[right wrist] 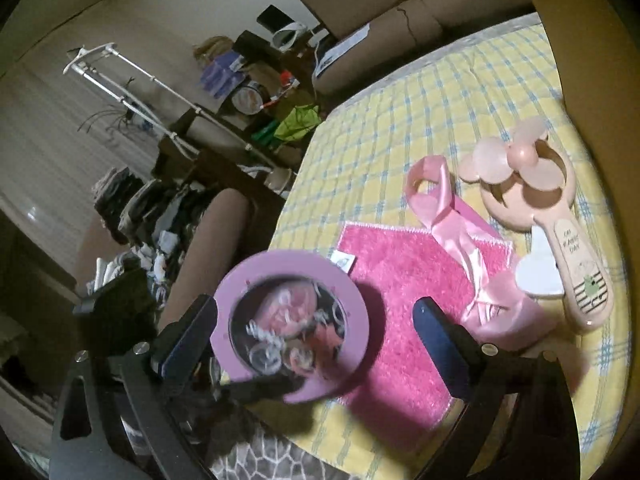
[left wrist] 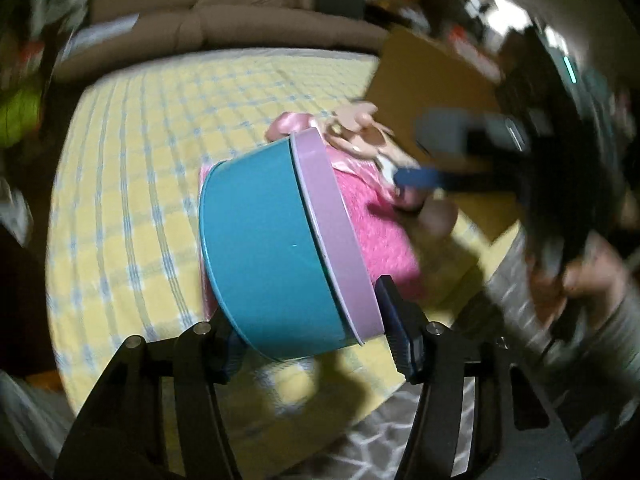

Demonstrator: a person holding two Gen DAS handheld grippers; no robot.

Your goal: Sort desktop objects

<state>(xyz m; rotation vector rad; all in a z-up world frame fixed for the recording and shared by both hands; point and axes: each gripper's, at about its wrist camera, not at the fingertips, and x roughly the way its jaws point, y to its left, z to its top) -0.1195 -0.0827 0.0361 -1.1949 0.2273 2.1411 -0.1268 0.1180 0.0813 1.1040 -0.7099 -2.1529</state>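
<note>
- While the left claw (left wrist: pixel 312 336) is clenched on the round tin (left wrist: pixel 272 248), the tin hangs tipped on its side clear of the tabletop (left wrist: pixel 132 168), teal body toward one finger, purple lid against the other. Gripping across base and lid probably keeps the lid from popping off.
- Right claw (right wrist: pixel 316 344) is released, jaws spread wide. Tin's windowed lid sits between its fingers, facing it. One finger is close beside the lid rim, the other well apart; neither presses it. Looks like a handover or a lid pull is being set up, a guess only.
- Pink fuzzy cloth (right wrist: pixel 400 272) lies flat just ahead of the right claw, under and beyond the tin. Likely where the tin stood.
- Pink satin ribbon pouch (right wrist: pixel 452 240) lies across the cloth's far corner. Pink handheld fan (right wrist: pixel 532 184) and white heart piece (right wrist: pixel 536 276) are ahead and out to the right finger's side, flat on the tabletop, untouched.
- Cardboard box (left wrist: pixel 436 80) stands beyond the left claw, behind the right claw; possibly the sorting bin.
- Hard to read: tin contents are blurred behind the window, small trinkets at best. Left claw's near pad is hidden behind the tin body. Left view is motion-smeared, so the person's hand (left wrist: pixel 580 280) is only a blur. Fan handle lettering is too small.
</note>
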